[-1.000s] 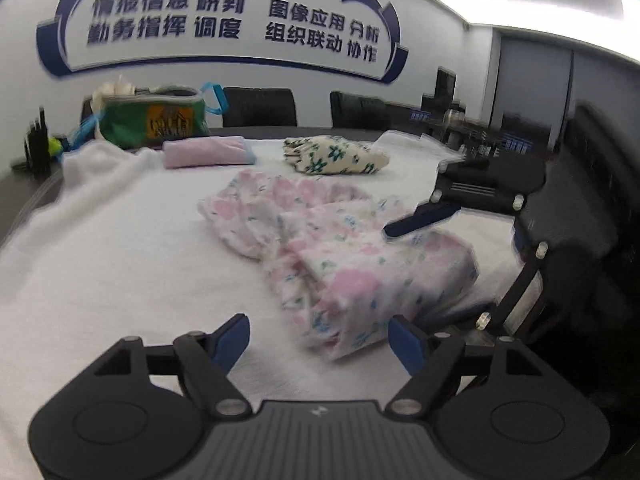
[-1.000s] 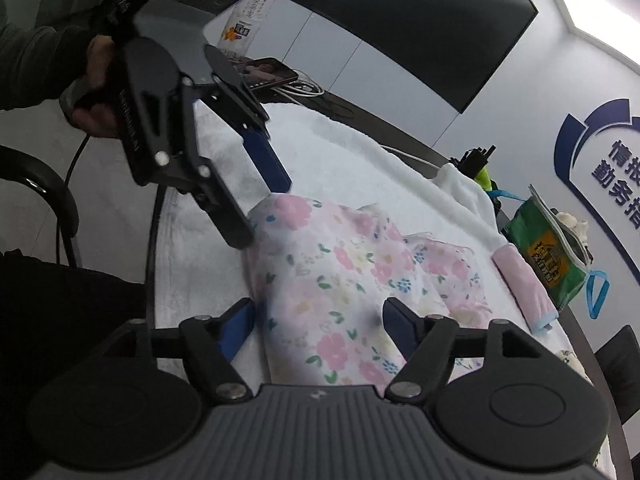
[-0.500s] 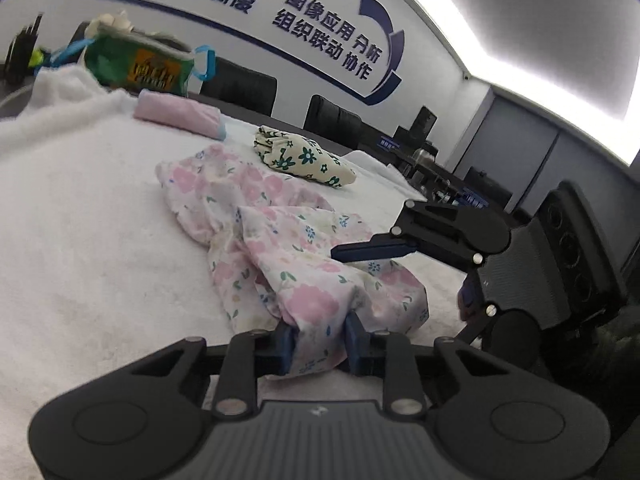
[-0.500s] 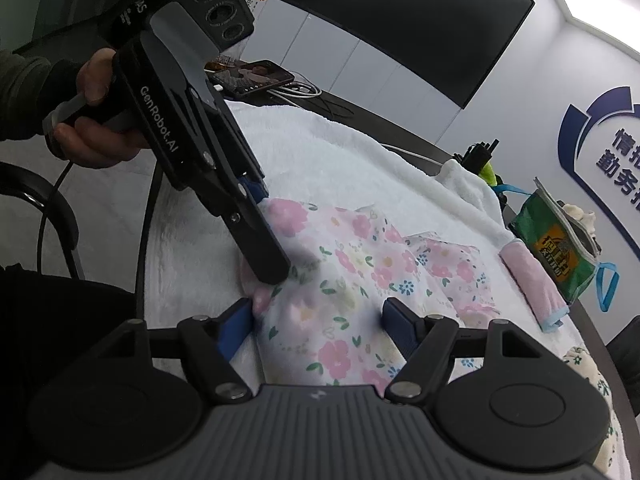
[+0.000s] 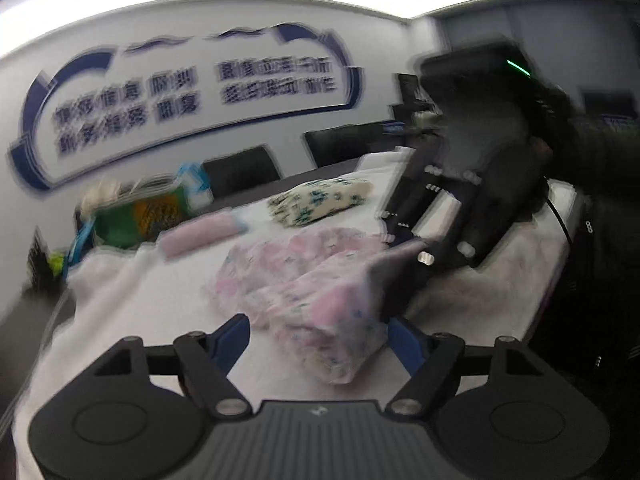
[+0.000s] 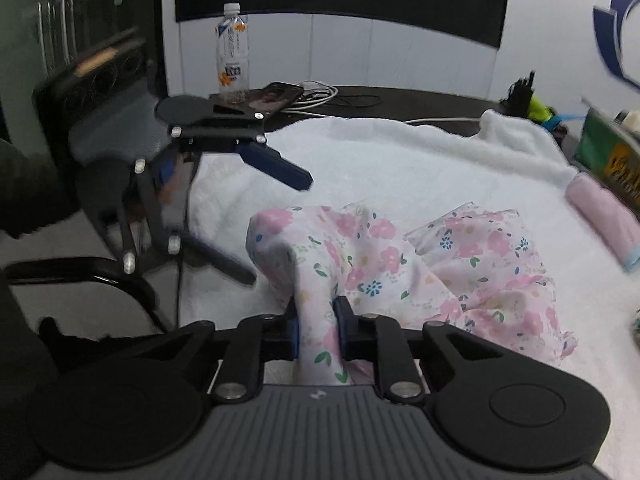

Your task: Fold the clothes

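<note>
Right gripper (image 6: 316, 322) has gone from jaws spread wide around the cloth to closing on it: both blue pads are now pinching a bunched fold of the pink floral garment (image 6: 400, 264), and the cloth is tenting up from the pinch. Left gripper (image 5: 318, 334) was clamped narrow on the garment's near corner half a second ago; now its jaws are opening, standing wide, with nothing pressed between the pads. In the right wrist view the left gripper (image 6: 276, 216) is sitting off to the left of the garment, clear of the cloth, one finger above and one below. The left wrist view is now heavily motion-blurred; it was sharp before.

Pink floral garment (image 5: 312, 280) is lying crumpled on the white towel-covered table (image 6: 400, 160), near the front edge. Its long axis is running from the pinched near end out toward the folded pink cloth (image 6: 604, 220) and green bag (image 6: 608, 156) at the far side. The near end is lifted, the far end is lying flat and rumpled. A folded green-flowered cloth (image 5: 320, 200) is sitting beyond it, apart.
</note>
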